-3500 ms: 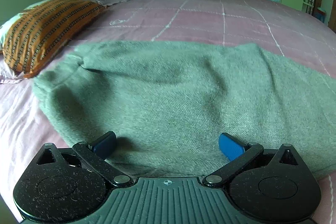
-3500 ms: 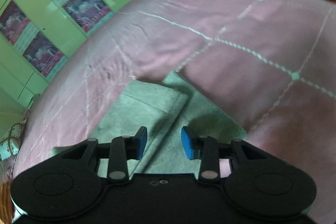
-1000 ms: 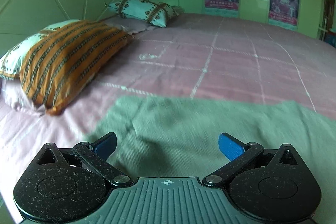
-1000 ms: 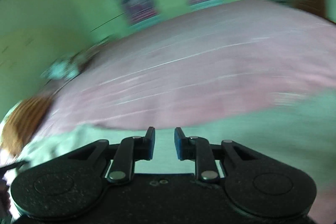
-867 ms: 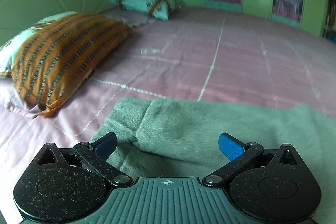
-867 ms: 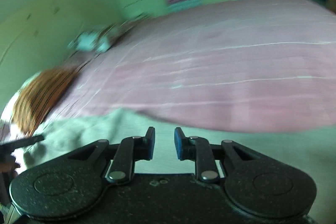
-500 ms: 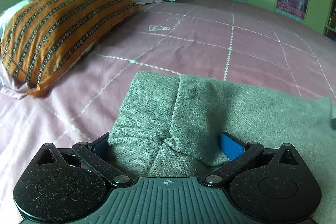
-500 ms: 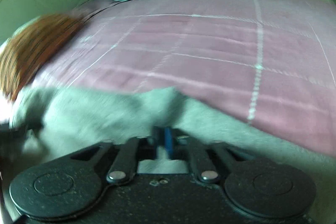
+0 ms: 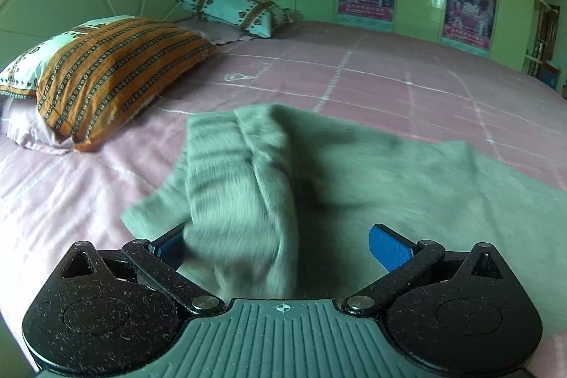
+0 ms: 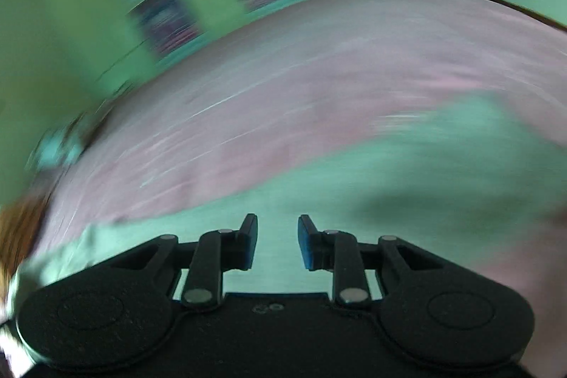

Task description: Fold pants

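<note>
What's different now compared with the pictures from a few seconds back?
The gray pants, earlier spread flat, now have one end folded over. The right gripper pinched the cloth, then its jaws opened again, nothing between them. The left gripper stayed wide open; the pillows and bed are unchanged.

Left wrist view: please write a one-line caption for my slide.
Left gripper open over grey pants on pink bed, one end folded over.
</note>
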`<state>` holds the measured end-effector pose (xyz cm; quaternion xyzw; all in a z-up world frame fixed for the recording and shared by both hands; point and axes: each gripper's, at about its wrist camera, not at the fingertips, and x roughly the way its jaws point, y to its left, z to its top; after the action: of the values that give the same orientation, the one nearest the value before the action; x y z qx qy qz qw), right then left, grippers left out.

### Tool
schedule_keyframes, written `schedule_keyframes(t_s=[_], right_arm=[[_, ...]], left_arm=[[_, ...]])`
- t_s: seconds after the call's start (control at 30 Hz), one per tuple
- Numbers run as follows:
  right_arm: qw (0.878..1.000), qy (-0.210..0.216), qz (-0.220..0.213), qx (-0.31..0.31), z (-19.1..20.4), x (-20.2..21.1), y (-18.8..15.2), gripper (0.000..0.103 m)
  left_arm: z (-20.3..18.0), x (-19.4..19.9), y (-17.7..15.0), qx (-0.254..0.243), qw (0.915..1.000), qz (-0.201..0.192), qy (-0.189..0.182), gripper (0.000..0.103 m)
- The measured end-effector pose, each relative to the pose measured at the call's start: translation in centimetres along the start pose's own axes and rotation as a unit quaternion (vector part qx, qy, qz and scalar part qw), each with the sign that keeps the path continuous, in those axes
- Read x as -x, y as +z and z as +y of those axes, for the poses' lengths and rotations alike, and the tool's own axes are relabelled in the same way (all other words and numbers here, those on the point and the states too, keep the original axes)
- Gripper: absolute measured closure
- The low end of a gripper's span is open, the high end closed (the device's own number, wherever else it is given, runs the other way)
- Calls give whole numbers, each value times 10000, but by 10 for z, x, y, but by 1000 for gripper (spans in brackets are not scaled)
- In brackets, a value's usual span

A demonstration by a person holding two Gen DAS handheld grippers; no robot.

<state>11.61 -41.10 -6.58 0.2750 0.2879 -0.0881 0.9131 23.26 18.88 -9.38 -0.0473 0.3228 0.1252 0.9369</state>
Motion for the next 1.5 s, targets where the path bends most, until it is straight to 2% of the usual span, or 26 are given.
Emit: schedule_keyframes(t_s=[0.1, 0.17, 0.23, 0.37, 0.53, 0.63, 0.7, 0.77, 0.8, 0.93, 1.1, 1.2, 1.27, 1.37, 1.5], right_arm=[[9963, -242, -237, -792, -69, 27, 9, 85], [9917, -210, -283, -1235, -101, 33, 10, 85], [9869, -135, -316, -1578, -120, 32, 7, 85], [9780, 59, -307, -2064, -145, 18, 2, 85], [9712, 208, -204, -2363, -158, -5, -1, 85], [9710, 341, -293, -2346, -157, 1, 1, 85], [9738, 351, -338, -2220, -157, 0, 1, 82], [9778, 227, -249, -2067, -156, -6, 0, 89], [9774, 220, -234, -2090, -157, -6, 0, 91], [9807, 179, -215, -1933, -155, -2, 2, 92], [9729, 343, -224, -2274, -164, -5, 0, 90], [9768, 239, -265, -2112, -157, -4, 3, 92], [9780, 216, -298, -2054, -154, -3, 4, 92], [9731, 251, -225, -2279, -160, -9, 3, 93], [9795, 140, -272, -1989, -152, -5, 7, 93]], left_arm=[[-26, 16, -10, -41, 9998, 51, -213, 0], [-47, 28, -15, -283, 9995, -82, -100, 0], [-61, 32, -19, -299, 9990, 37, -322, 0], [-83, 39, -25, -477, 9984, 58, -294, 0], [-93, 39, -29, -629, 9979, 75, -160, 0], [-93, 34, -28, -588, 9982, 17, -72, 0], [-95, 26, -29, -605, 9980, 141, -75, 0], [-100, 12, -35, -805, 9959, 400, 38, 0], [-102, 9, -38, -858, 9955, 395, 49, 0], [-100, 6, -40, -718, 9968, 345, 41, 0], [-98, 8, -41, -761, 9966, 307, 0, 0], [-104, 19, -36, -818, 9965, 153, -17, 0], [-111, 21, -35, -847, 9961, 207, -160, 0], [-117, 14, -39, -919, 9951, 360, -92, 0], [-120, 24, -36, -792, 9964, 247, -159, 0]])
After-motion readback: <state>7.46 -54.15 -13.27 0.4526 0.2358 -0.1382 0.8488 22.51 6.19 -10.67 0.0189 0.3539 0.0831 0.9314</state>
